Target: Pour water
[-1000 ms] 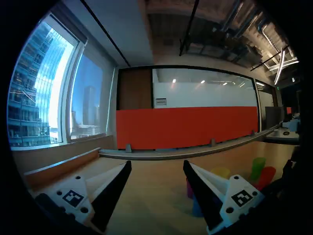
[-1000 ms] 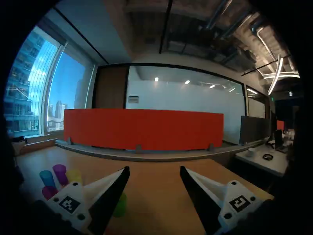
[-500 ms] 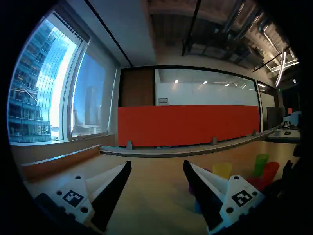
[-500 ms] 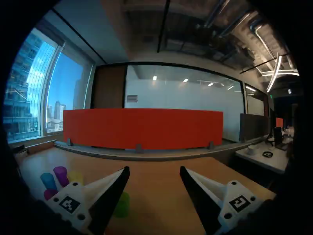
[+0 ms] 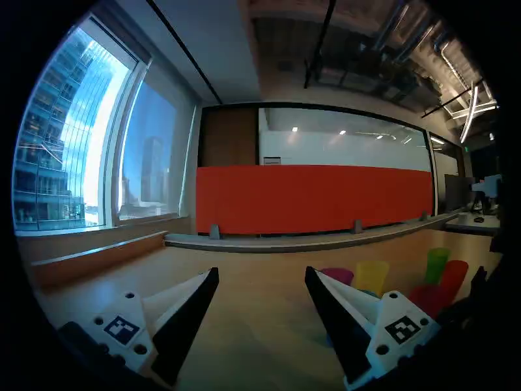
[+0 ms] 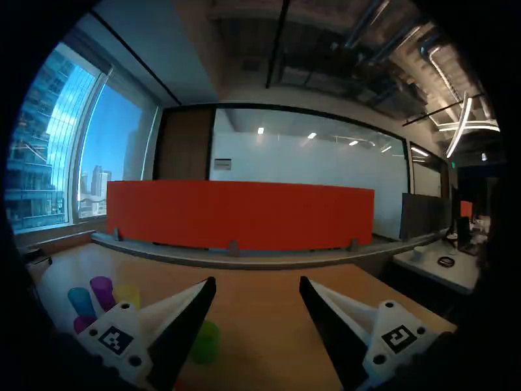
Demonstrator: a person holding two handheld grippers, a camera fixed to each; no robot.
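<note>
Hovering over the light wooden tabletop (image 5: 260, 342), the left gripper (image 5: 260, 290) has its jaws spread wide, nothing between them. A cluster of coloured plastic cups (image 5: 371, 277) stands beyond its right-hand finger. The right gripper (image 6: 257, 293) is likewise spread and empty, a translucent green plastic cup (image 6: 206, 341) partly behind its left-hand finger.

- In the left gripper view, the orange partition (image 5: 312, 199) climbed in frame; the left claw (image 5: 260, 270) had tipped slightly downward.
- The yellow cup (image 5: 370, 276), green cup (image 5: 436, 264) and red cup (image 5: 453, 277) sat higher, and a magenta cup (image 5: 337, 274) emerged above that claw's right finger.
- In the right gripper view, the green cup (image 6: 207, 340) showed slightly more.
</note>
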